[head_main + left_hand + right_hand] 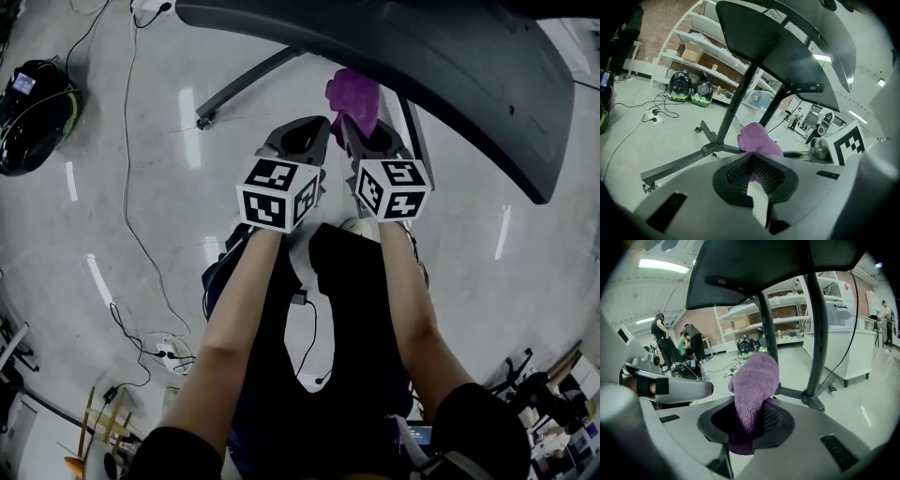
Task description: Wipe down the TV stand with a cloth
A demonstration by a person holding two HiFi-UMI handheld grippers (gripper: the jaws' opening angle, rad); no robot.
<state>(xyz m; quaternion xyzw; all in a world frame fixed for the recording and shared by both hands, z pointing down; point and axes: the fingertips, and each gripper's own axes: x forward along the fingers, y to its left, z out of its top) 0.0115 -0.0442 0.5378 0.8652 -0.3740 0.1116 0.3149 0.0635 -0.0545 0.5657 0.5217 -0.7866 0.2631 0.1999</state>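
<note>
The TV stand is a black frame: its dark screen panel [441, 66] hangs over both grippers, and its post [740, 98] runs down to floor legs [675, 166]. A purple cloth [354, 96] bunches out of my right gripper [353, 124], which is shut on it just below the panel's edge. The right gripper view shows the cloth [754, 380] pinched in the jaws [750, 405], with the post [815, 333] behind. My left gripper [317, 122] is close beside it on the left. In its own view [752, 156] the pads meet with nothing held, and the cloth [759, 140] sits just beyond.
Cables and a power strip [169, 353] lie on the pale floor at left, with a black bag [33, 112] further out. Shelving [708, 61] lines the far wall. People [689, 343] stand in the background. A white cabinet [843, 348] is to the right of the stand.
</note>
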